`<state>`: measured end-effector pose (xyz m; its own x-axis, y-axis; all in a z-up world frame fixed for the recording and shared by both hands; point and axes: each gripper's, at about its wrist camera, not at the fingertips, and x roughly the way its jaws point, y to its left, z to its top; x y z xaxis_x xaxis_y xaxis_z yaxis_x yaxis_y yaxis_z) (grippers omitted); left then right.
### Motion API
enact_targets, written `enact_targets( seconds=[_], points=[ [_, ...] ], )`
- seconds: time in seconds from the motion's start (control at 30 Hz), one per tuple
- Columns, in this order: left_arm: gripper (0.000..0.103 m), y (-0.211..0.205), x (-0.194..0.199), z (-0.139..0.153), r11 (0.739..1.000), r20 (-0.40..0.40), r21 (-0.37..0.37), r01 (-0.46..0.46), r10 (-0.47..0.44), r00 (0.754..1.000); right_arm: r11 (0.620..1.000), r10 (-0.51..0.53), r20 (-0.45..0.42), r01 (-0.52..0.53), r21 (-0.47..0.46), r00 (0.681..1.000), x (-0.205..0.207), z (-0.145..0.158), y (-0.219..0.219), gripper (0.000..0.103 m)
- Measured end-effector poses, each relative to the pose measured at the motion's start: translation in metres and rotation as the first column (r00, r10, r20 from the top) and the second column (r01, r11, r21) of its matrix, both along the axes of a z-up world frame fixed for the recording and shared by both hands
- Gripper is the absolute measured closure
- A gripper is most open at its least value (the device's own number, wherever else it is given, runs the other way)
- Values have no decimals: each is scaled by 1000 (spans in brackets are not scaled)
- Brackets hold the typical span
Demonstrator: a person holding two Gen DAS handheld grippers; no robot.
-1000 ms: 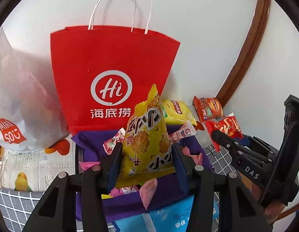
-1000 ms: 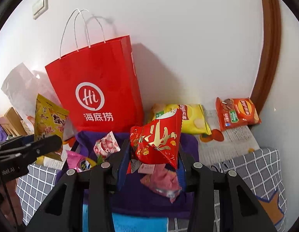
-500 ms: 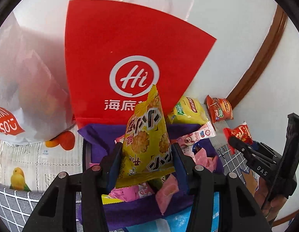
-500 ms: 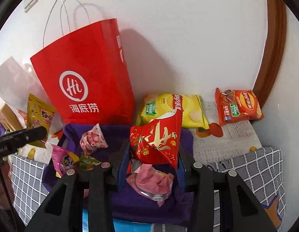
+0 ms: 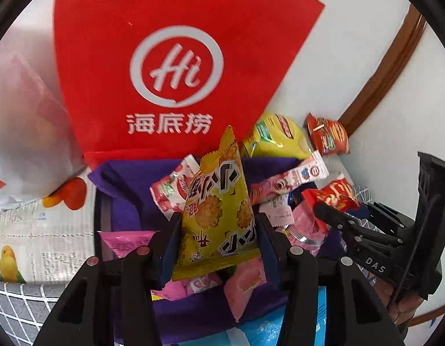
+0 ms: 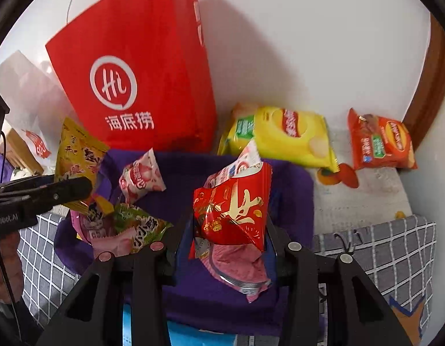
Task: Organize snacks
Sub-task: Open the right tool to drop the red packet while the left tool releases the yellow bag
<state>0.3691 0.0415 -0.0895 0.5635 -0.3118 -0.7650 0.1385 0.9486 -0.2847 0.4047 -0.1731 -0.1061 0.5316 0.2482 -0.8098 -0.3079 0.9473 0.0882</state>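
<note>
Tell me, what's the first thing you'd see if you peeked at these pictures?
The big red paper bag standing against the white wall jumps out first. Right in front of it, each gripper pinches a snack packet above a purple bin full of treats: the left gripper holds a yellow cracker packet, the right gripper a shiny red packet.

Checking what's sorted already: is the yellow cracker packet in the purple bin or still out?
Out. The yellow cracker packet is clamped in the left gripper, held above the purple fabric bin, not lying inside.
</note>
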Motion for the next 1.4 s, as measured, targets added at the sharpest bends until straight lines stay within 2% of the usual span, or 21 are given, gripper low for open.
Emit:
enact_targets(
  seconds=[0.4, 0.73, 1.13, 1.4],
  points=[
    [55, -13, 5, -15, 999, -55, 23, 24, -23, 998, 999, 8, -36, -10, -44, 999, 4, -15, 8, 60],
    [55, -20, 5, -22, 999, -64, 31, 41, -39, 997, 995, 26, -40, -30, -91, 999, 4, -22, 19, 60],
    [54, -13, 6, -20, 999, -68, -1, 32, -32, 997, 995, 25, -37, -29, -98, 999, 3, -19, 18, 54],
    [39, -8, 3, -11, 1000, -42, -8, 11, -12, 999, 990, 44, -11, -45, -136, 999, -3, -16, 25, 47]
  ],
)
